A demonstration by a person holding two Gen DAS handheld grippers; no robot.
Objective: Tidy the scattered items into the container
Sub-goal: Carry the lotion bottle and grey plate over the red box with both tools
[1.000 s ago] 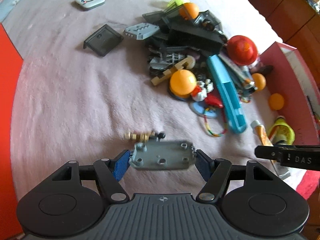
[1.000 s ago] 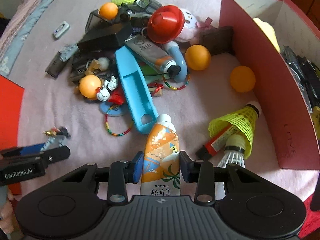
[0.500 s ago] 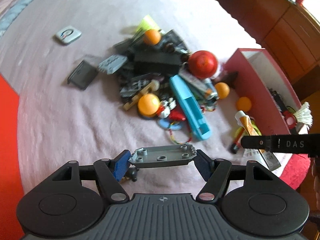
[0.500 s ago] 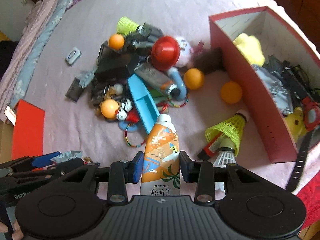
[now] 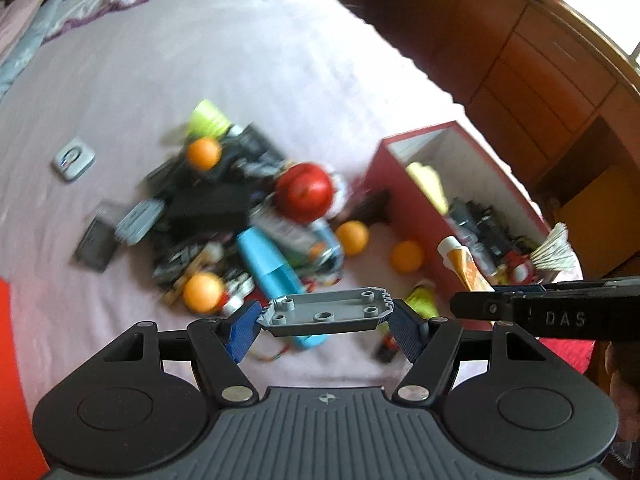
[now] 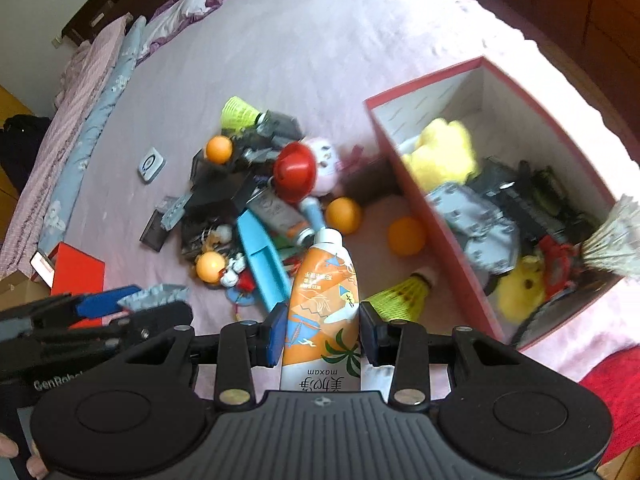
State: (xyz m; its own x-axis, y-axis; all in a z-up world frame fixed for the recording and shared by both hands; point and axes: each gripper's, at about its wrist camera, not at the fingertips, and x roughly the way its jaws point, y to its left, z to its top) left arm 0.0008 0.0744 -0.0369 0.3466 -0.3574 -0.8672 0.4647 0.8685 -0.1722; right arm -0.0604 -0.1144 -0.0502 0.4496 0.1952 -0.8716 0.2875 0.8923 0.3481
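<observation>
While both hover above the bed (image 5: 280,60), left hand-held gripper (image 5: 326,314) clamps a grey plate (image 5: 326,312) flat btwn its pads; right hand-held gripper (image 6: 320,332) pinches a tube (image 6: 324,300), cap fwd. Red box (image 6: 400,160) sits ahead-right w/ toys inside.

Heap (image 6: 260,208) left of box (image 6: 420,200) (bed (image 6: 320,60) beneath)

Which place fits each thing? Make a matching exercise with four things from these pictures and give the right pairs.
Things:
1. grey plate
2. orange tube
3. yellow plush toy
4. red cap

Places:
A. inside the red box
B. in the right claw
C. on the pile on the bed
D. in the left claw

Pairs: 1-D, 2-B, 3-A, 4-C
</observation>
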